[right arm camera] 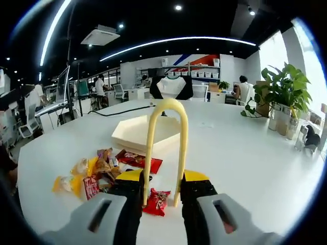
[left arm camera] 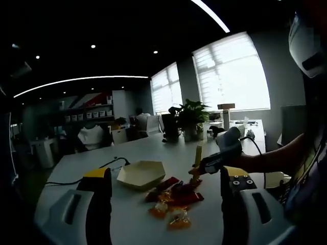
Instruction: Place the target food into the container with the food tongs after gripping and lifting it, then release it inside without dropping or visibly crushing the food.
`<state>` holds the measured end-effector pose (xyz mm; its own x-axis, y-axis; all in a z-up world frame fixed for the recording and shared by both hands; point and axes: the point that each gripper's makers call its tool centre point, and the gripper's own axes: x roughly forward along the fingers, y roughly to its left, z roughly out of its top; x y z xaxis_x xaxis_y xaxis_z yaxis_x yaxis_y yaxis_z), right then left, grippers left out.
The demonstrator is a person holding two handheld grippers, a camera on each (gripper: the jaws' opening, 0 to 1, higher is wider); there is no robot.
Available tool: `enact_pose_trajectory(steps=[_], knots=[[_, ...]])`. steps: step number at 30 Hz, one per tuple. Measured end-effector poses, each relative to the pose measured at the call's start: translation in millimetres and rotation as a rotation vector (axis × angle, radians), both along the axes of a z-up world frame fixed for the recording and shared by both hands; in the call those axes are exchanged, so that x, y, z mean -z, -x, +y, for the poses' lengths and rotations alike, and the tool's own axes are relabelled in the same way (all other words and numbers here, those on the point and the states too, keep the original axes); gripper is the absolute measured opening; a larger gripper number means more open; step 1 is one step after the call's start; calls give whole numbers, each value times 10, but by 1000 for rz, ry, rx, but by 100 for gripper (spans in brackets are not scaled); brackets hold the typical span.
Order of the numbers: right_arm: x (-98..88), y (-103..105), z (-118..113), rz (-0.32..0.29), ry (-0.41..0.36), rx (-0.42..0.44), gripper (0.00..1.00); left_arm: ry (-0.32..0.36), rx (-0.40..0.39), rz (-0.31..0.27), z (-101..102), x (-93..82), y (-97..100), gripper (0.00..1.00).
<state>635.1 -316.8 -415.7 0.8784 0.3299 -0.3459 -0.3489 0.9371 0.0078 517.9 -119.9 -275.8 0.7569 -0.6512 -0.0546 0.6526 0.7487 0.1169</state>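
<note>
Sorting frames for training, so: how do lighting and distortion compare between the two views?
Left gripper view: dim, the windows blown out, the table and snacks murky. Right gripper view: brighter and evenly lit, the tongs and tray clear. In both, fisheye bends the ceiling light strips.

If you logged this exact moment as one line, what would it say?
right gripper: shut on yellow tongs, tips over snack pile | left gripper: open, holds nothing | white tray: beside pile, no snack visible inside
</note>
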Motion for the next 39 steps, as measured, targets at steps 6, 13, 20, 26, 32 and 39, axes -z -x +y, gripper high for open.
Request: enact_pose_trajectory(steps=[6,13,20,26,32,39], knots=[[11,6,49,-16,63,-18,23,2,-9,-2,32,-5,-4,92],[24,0,75,7,45,-14,15,-4,-15,-7,45,-13,3,92],[34,14,78,7,8,-4,12,-9,-15,-1,45,6,10,91],[22,20,98,-2,8,-7,13,-18,-10,-3,35,-6,28,90],[15,10,72,2,-25,5,13,-20,-20,-7,68,-27,28,90],[-42,1,49,-10,-16,2,13,-24,-25,-7,75,-23,24,89]])
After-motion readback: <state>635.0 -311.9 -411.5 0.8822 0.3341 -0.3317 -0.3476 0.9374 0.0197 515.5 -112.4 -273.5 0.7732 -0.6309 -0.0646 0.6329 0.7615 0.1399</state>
